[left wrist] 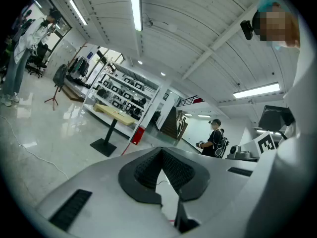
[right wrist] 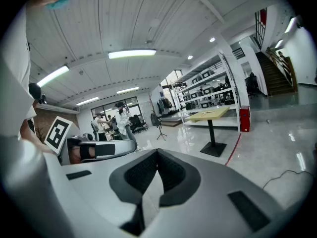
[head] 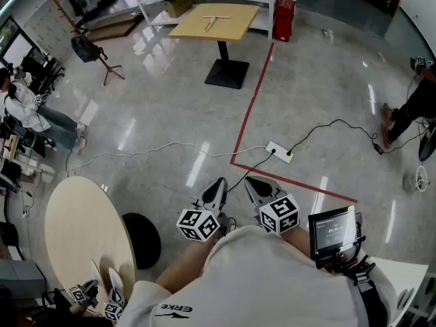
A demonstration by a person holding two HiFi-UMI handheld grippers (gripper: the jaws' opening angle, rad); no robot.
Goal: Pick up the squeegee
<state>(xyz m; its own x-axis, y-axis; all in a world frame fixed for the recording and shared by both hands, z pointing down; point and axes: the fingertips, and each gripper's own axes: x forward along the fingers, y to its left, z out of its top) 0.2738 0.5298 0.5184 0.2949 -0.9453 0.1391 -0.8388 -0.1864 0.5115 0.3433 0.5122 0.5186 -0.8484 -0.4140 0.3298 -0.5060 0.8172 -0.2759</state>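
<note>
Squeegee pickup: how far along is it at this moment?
Nothing is done yet. The T-shaped squeegee lies untouched on the far square table. The left gripper and right gripper are shut and empty, held near the person's body. Remaining: walk over, open, grasp, lift.

The squeegee is a pale, T-shaped tool lying flat near the middle of a square tan bench. Nothing touches it. It is too small to show finer detail.
</note>
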